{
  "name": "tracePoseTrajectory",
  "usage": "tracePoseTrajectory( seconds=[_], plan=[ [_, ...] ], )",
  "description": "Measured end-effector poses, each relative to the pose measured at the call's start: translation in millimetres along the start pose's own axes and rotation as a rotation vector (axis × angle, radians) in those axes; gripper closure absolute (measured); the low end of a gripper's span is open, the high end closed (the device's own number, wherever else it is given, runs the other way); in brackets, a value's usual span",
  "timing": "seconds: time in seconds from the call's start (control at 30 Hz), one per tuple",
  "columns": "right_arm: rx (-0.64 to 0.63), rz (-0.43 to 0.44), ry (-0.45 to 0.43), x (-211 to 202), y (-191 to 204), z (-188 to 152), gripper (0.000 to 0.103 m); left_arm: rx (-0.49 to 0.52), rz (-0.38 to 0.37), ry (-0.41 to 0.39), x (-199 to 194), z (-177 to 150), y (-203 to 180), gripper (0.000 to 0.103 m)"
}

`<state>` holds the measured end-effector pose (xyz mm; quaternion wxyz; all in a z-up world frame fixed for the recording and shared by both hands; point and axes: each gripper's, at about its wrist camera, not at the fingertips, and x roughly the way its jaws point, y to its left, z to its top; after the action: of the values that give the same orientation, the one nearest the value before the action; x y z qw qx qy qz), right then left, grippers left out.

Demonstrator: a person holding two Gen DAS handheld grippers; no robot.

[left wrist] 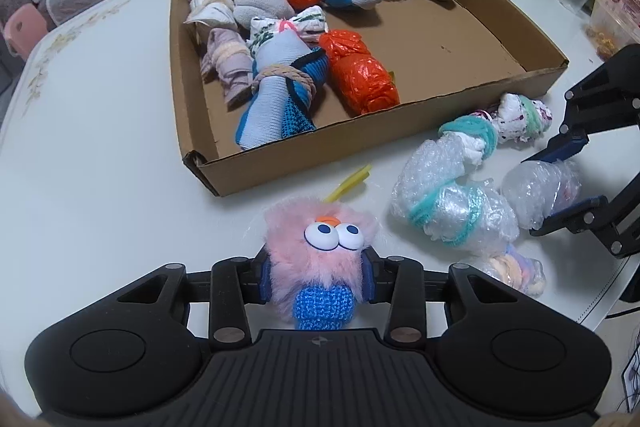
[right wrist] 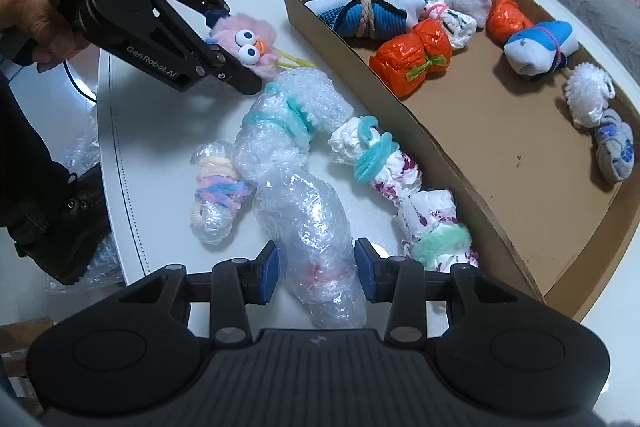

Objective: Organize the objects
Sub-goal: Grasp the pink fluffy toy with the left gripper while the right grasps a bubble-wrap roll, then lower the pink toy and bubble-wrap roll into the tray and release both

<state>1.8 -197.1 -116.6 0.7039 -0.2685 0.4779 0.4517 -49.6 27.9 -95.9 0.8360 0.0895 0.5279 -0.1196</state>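
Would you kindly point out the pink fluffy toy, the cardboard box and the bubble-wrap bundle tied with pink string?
pink fluffy toy [left wrist: 320, 259], left wrist view, on its fur below the eyes.
cardboard box [left wrist: 280, 171], left wrist view, on its near wall.
bubble-wrap bundle [right wrist: 316, 227], right wrist view, on its middle.

Fluffy pink toy [left wrist: 320, 251] – knitted blue base; glossy bubble-wrap bundle [right wrist: 316, 227]; matt cardboard tray [left wrist: 480, 39].
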Motion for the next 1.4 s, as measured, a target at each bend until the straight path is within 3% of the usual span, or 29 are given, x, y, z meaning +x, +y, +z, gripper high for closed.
tracePoseTrajectory(
  seconds=[0.1, 0.23, 0.47, 0.57, 0.8, 0.97, 1.07, 1.2, 1.4],
  plan=[
    [-0.001, -0.028, 0.01, -1, 1, 0, 0.073, 0.002, 0.005, 0.001, 0, 1, -2, 0.062],
    [0.048, 0.0, 0.01, -11, -3, -3, 0.074, 0.032, 0.013, 0.041, -7, 1, -4, 0.063],
    [0.097, 0.016, -0.088, -62, -14, -10, 0.075, 0.157, 0.11, 0.062, -46, 3, 8, 0.063],
    [0.126, -0.015, -0.163, -87, -24, -8, 0.075, 0.13, 0.13, -0.008, -74, 18, 17, 0.063],
    [0.23, -0.102, -0.325, -112, -60, 10, 0.075, 0.111, 0.057, -0.216, -105, 71, -5, 0.063],
    [0.335, -0.219, -0.426, -128, -93, 22, 0.075, 0.124, 0.011, -0.282, -94, 118, -33, 0.063],
    [0.376, -0.232, -0.446, -123, -114, 30, 0.075, 0.15, -0.009, -0.289, -75, 145, -51, 0.063],
    [0.396, -0.232, -0.391, -94, -133, 41, 0.075, 0.154, -0.027, -0.261, -35, 166, -63, 0.063],
    [0.387, -0.232, -0.291, -54, -144, 53, 0.075, 0.156, -0.051, -0.193, 20, 172, -70, 0.063]
  ],
)
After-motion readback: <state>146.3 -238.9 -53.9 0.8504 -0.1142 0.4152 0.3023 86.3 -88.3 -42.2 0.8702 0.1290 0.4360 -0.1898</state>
